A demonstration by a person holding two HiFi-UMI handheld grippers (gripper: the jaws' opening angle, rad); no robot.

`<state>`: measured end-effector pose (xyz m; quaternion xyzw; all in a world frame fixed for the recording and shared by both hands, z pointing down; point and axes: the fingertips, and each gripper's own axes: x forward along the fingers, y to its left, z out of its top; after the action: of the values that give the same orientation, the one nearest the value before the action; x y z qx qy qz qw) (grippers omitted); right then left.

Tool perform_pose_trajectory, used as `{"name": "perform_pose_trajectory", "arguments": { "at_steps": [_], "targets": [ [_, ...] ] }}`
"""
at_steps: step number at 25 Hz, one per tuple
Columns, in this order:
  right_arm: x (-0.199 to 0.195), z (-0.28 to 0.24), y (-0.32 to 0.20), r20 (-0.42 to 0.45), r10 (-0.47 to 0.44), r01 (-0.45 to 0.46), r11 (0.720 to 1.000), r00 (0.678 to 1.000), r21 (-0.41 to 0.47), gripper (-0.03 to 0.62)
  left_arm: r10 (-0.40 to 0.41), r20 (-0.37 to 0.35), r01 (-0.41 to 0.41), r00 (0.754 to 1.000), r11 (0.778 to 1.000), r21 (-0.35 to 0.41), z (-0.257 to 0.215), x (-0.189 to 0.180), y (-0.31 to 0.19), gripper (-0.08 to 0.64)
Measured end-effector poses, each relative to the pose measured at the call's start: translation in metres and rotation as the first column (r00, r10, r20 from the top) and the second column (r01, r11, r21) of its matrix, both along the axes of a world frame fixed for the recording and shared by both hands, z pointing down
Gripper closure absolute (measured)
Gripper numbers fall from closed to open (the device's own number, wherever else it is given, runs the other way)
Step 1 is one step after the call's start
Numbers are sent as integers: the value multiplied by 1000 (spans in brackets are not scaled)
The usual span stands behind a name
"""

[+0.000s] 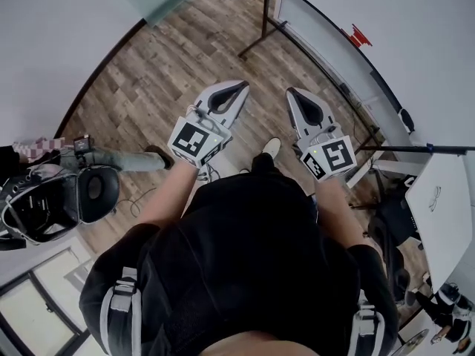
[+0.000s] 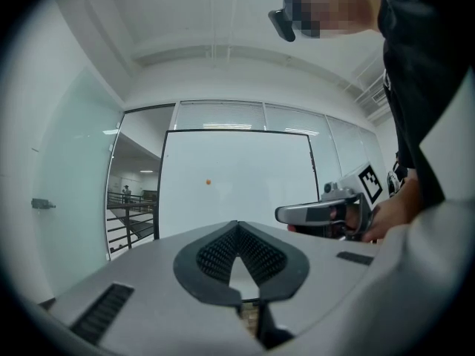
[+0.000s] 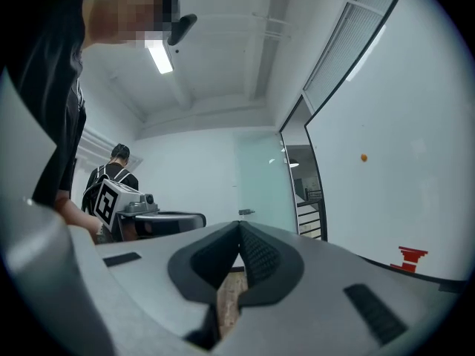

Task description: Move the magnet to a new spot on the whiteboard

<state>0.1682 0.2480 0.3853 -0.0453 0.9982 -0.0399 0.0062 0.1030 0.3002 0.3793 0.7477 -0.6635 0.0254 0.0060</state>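
A small orange magnet [image 2: 208, 182] sticks to the upright whiteboard [image 2: 237, 191], far ahead in the left gripper view. The right gripper view shows the same magnet [image 3: 364, 157] high on the whiteboard [image 3: 401, 162] at its right. My left gripper [image 1: 241, 87] and right gripper [image 1: 291, 93] hang side by side over the wood floor, well short of the whiteboard [image 1: 315, 32]. Both are shut and hold nothing. In its own view the left gripper [image 2: 237, 225] has its tips meeting, and the right gripper [image 3: 239, 225] likewise.
A red object [image 3: 410, 258] sits at the whiteboard's lower edge, also seen as a red object [image 1: 358, 35] from the head. A white table [image 1: 445, 199] stands at the right. Another person's legs [image 1: 119, 158] and dark gear [image 1: 44, 202] lie at the left.
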Motion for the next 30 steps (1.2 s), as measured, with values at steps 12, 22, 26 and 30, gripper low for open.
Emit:
{"name": "perform_pose_trajectory", "arguments": {
  "at_steps": [12,22,26,30],
  "targets": [
    [-53,-1,-92,16,-20,20,1000,1000,-21,594,-12,22,12,1000,1000,-12,-2,-48,-94,555],
    [-54,13,-185,40,-23,23,1000,999,-10,594,-4,31,4,999,1000,-7,13,-44,-191,555],
    [-67,1,-202,35,-14,14,1000,999,-7,594,6,29,-6,1000,1000,-6,2,-55,-207,555],
    [-82,-7,-215,22,-8,7,1000,1000,2,594,10,24,-10,1000,1000,-6,-5,-73,-220,555]
  ]
}}
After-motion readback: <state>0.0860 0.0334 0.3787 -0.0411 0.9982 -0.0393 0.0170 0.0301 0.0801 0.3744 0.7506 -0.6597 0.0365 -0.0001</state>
